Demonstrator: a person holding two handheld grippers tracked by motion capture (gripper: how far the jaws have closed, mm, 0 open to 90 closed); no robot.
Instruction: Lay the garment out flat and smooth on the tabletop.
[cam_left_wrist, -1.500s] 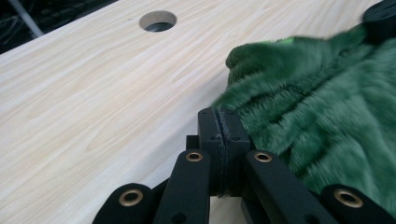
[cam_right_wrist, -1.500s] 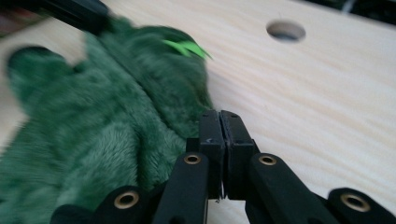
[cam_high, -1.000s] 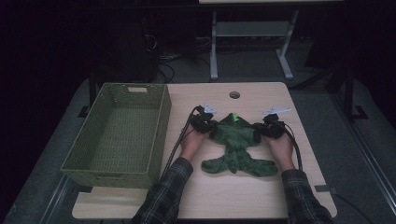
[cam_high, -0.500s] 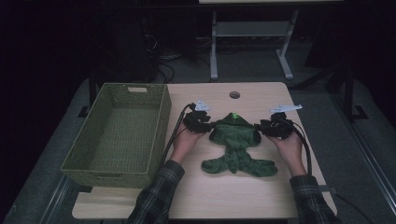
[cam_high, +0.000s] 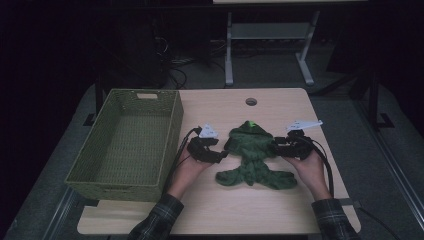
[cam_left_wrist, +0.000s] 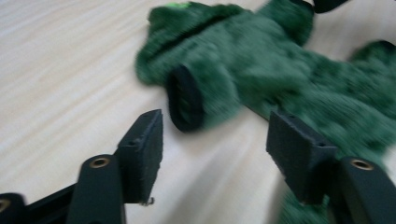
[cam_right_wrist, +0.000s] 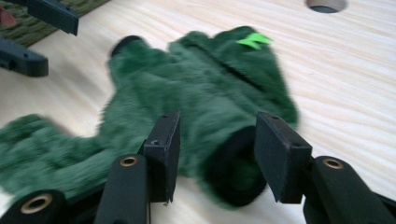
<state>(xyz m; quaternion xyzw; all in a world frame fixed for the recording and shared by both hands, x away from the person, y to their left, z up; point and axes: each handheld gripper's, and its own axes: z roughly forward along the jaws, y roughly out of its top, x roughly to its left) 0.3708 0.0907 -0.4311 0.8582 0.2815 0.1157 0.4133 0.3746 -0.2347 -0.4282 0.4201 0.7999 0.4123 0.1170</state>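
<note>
Green plush garment spread flat on the counter, a gripper at each sleeve.

At far left stands a woven basket (cam_high: 125, 142) on the counter (cam_high: 280, 100). Next comes the left gripper (cam_high: 220, 154): its jaws have just been opening and stand apart, the black-cuffed left sleeve (cam_left_wrist: 187, 100) lying just ahead of them, untouched. The fuzzy green garment (cam_high: 252, 157) lies mid-counter, a bright green tag (cam_right_wrist: 252, 40) at its neck; no writing on it is legible. At right, the right gripper (cam_high: 275, 148) has also been opening its jaws; the other cuff (cam_right_wrist: 236, 165) sits between them, not pressed.
</note>
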